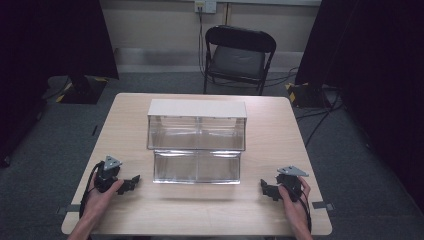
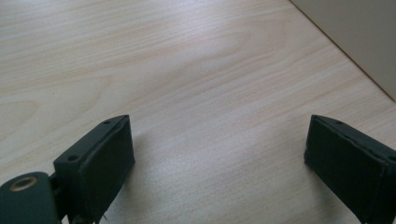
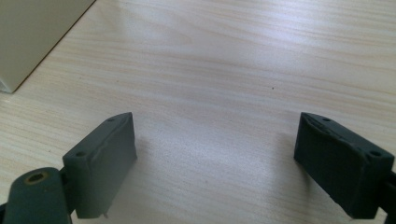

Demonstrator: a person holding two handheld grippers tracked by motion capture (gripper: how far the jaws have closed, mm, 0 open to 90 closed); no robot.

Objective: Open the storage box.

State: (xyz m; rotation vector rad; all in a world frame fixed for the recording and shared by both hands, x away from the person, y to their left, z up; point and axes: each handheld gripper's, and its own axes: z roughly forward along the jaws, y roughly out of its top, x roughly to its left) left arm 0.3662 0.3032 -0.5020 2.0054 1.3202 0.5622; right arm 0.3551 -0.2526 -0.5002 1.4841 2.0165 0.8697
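Observation:
A clear two-tier stepped box (image 1: 196, 145) with a white top stands in the middle of the wooden table (image 1: 200, 210). My left gripper (image 1: 131, 183) rests on the table near the front left, held by a hand, pointing right toward the box. In the left gripper view it (image 2: 219, 154) is open, its jaws wide apart over bare wood. My right gripper (image 1: 266, 189) rests at the front right, pointing left. In its own view it (image 3: 215, 156) is also open, with nothing between the jaws.
A black folding chair (image 1: 239, 55) stands beyond the table's far edge. Cables run on the grey floor at the right. A pale box edge (image 2: 359, 42) shows at the upper right of the left gripper view, and another edge (image 3: 32, 37) at the upper left of the right gripper view.

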